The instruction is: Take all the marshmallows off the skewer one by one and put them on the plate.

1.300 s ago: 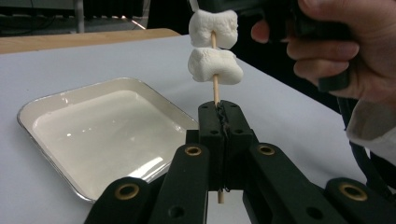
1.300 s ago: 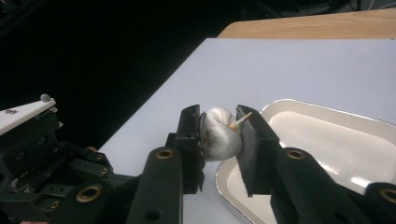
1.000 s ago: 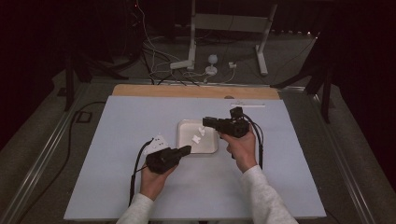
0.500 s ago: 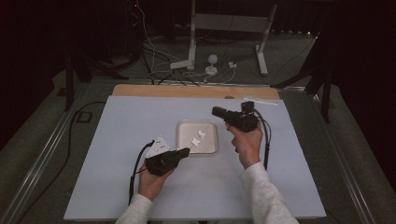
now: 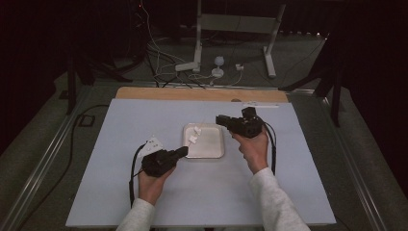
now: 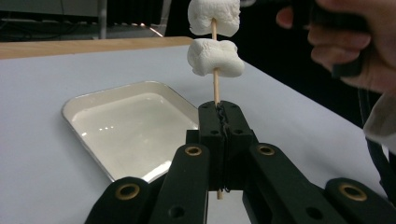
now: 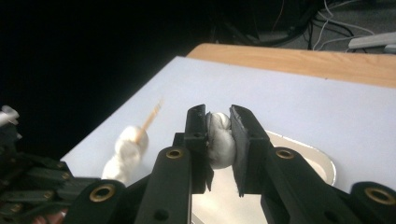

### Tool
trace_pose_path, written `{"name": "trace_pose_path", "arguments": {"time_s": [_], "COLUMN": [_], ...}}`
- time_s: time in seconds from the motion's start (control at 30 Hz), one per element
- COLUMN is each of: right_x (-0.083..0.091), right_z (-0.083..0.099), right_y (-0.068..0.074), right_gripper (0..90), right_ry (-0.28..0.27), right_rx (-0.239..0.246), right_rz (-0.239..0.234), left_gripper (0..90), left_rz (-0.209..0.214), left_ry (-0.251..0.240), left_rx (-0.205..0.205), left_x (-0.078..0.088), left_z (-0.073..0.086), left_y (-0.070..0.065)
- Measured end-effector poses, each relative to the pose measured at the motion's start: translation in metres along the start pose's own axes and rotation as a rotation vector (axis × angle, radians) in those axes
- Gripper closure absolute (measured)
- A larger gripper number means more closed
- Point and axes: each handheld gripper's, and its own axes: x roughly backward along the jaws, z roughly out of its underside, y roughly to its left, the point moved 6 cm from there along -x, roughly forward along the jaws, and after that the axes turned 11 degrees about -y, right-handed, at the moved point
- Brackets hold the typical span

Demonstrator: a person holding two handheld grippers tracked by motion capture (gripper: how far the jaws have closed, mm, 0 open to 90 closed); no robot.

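My left gripper (image 6: 220, 112) is shut on a thin wooden skewer (image 6: 215, 88) that stands upright. Two white marshmallows (image 6: 215, 58) are threaded on it above the jaws. In the high view the left gripper (image 5: 183, 151) sits at the near left corner of the metal tray (image 5: 211, 149), with the skewered marshmallows (image 5: 194, 134) over the tray's left part. My right gripper (image 7: 218, 116) is shut on a single white marshmallow (image 7: 219, 140). It hovers at the tray's far right corner (image 5: 220, 119), pointing left.
The tray (image 6: 130, 126) lies mid-table on a pale sheet (image 5: 120, 125). A wooden strip (image 5: 202, 94) runs along the table's far edge. Beyond it, on the floor, are a stand's legs and cables (image 5: 192, 67). A white tag (image 5: 153, 143) lies beside the left gripper.
The right gripper has drifted slightly right and toward the far side, still holding its marshmallow. The left gripper has eased slightly back to the left with the skewer.
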Motion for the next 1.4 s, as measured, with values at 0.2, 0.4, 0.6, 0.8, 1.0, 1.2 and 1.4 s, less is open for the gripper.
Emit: {"name": "trace_pose_path", "arguments": {"time_s": [0.2, 0.4, 0.6, 0.8, 1.0, 1.2, 1.4], "right_x": [-0.017, -0.033, -0.046, -0.054, -0.049, -0.038, -0.030], "right_z": [0.015, 0.027, 0.040, 0.051, 0.051, 0.044, 0.039], "right_y": [-0.002, -0.007, -0.015, -0.022, -0.020, -0.017, -0.007], "right_gripper": [77.7, 77.1, 75.7, 35.0, 17.4, 14.9, 14.7], "right_ry": [0.056, 0.096, 0.141, 0.185, 0.185, 0.158, 0.137], "right_rx": [0.043, 0.060, 0.059, 0.132, 0.118, 0.076, 0.050], "right_rz": [0.035, 0.071, 0.104, 0.193, 0.181, 0.136, 0.073], "left_gripper": [90.0, 90.0, 90.0, 90.0, 90.0, 90.0, 90.0], "left_rz": [-0.017, -0.020, -0.028, -0.036, -0.041, -0.045, -0.044], "left_ry": [-0.009, -0.003, 0.002, 0.004, 0.002, 0.001, 0.006], "left_rx": [0.020, 0.024, 0.028, 0.031, 0.035, 0.035, 0.034], "left_x": [0.003, 0.002, 0.002, 0.002, 0.002, 0.002, 0.001], "left_z": [-0.002, -0.001, -0.001, 0.000, 0.000, 0.000, 0.001], "left_y": [0.005, 0.006, 0.008, 0.010, 0.011, 0.012, 0.011]}}
